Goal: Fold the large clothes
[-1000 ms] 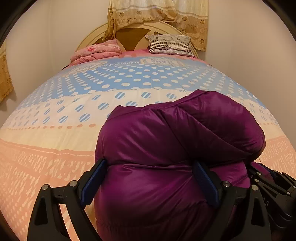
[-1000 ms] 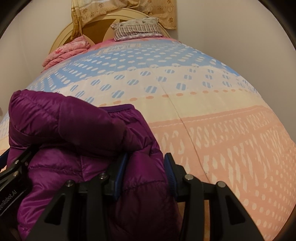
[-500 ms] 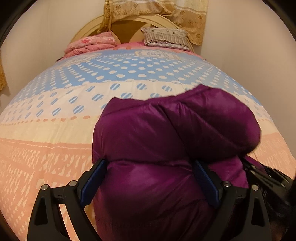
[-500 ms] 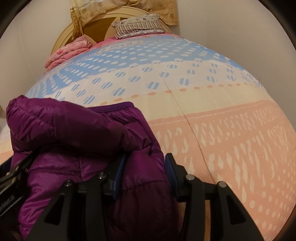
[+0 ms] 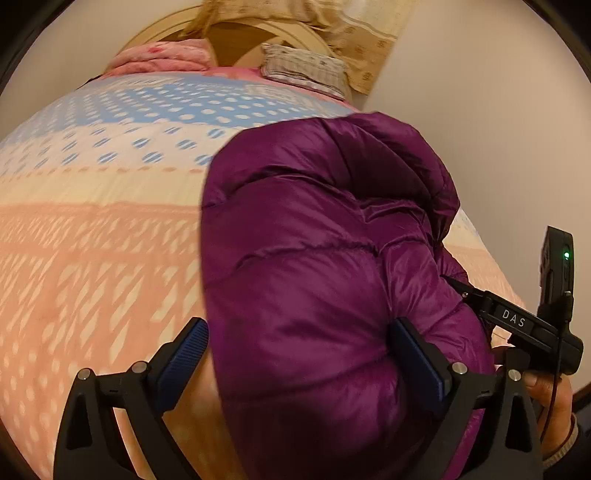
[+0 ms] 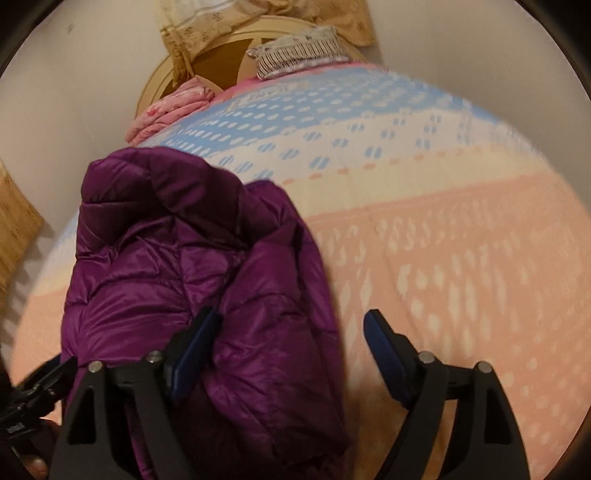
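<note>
A purple puffer jacket (image 5: 321,258) lies bundled and folded on the bed's patterned quilt (image 5: 92,251). In the left wrist view my left gripper (image 5: 303,354) is wide open, its jaws on either side of the jacket's near end. In the right wrist view the jacket (image 6: 192,266) lies at the left. My right gripper (image 6: 291,350) is open, its left finger (image 6: 195,347) against the jacket's near edge and its right finger (image 6: 384,350) over bare quilt (image 6: 443,240). The right gripper's body (image 5: 517,321) shows beside the jacket in the left view.
At the bed's head lie a pink folded blanket (image 5: 166,57) and a striped pillow (image 5: 306,70) against a wooden headboard (image 6: 221,48). A yellow curtain (image 6: 325,14) hangs above. Walls close in on both sides of the bed.
My right gripper has opened and let go of the jacket's edge. Both grippers have shifted, so the jacket sits more to the right in the left view and more to the left in the right view.
</note>
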Demonstrator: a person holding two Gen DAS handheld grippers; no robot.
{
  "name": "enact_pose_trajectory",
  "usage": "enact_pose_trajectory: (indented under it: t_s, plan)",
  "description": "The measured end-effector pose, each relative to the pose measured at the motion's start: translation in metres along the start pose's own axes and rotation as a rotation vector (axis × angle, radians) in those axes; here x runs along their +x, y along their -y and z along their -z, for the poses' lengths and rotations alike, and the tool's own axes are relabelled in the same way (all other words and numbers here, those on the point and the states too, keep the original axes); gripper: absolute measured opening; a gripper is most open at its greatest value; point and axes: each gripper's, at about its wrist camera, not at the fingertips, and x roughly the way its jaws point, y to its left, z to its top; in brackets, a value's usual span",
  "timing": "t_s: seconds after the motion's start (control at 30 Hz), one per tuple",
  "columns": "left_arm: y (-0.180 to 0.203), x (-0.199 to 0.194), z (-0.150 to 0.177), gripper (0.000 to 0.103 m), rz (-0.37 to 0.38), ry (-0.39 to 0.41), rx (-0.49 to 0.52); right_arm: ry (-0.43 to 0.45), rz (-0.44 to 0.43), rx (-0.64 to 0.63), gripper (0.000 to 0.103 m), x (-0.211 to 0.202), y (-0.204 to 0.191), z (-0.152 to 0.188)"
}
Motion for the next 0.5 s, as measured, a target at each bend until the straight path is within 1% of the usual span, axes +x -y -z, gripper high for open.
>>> enact_pose_trajectory:
  t_s: [0.07, 0.1, 0.13, 0.17, 0.23, 0.37, 0.43, 0.47, 0.5]
  plan:
    - [0.002, 0.005, -0.005, 0.101, 0.004, 0.0, 0.022, -0.014, -0.01, -0.009, 0.082, 0.006, -0.001, 0.0]
    - [0.002, 0.008, -0.007, 0.102, 0.007, -0.002, 0.027, -0.013, -0.013, -0.011, 0.08, 0.007, -0.002, -0.001]
    - [0.001, 0.01, -0.008, 0.102, 0.01, -0.006, 0.026, -0.009, -0.025, -0.019, 0.073, 0.009, -0.005, -0.001]
    - [0.0, 0.012, -0.009, 0.102, 0.014, -0.009, 0.02, -0.007, -0.037, -0.033, 0.068, 0.01, -0.009, 0.001]
    - [0.002, 0.017, -0.009, 0.102, 0.014, -0.005, 0.019, 0.002, -0.023, -0.056, 0.065, 0.013, -0.015, 0.003]
    - [0.007, 0.021, -0.008, 0.102, 0.029, -0.003, 0.019, -0.021, -0.102, -0.019, 0.06, 0.022, -0.01, 0.0]
    - [0.014, 0.021, -0.008, 0.1, 0.037, 0.006, 0.042, -0.018, -0.12, -0.043, 0.045, 0.02, -0.014, 0.0]
    - [0.017, 0.019, -0.007, 0.097, 0.033, 0.016, 0.059, -0.006, -0.131, -0.065, 0.034, 0.017, -0.02, 0.002]
    - [0.023, 0.014, -0.005, 0.081, 0.032, 0.031, 0.085, 0.003, -0.121, -0.076, 0.029, 0.015, -0.023, 0.003]
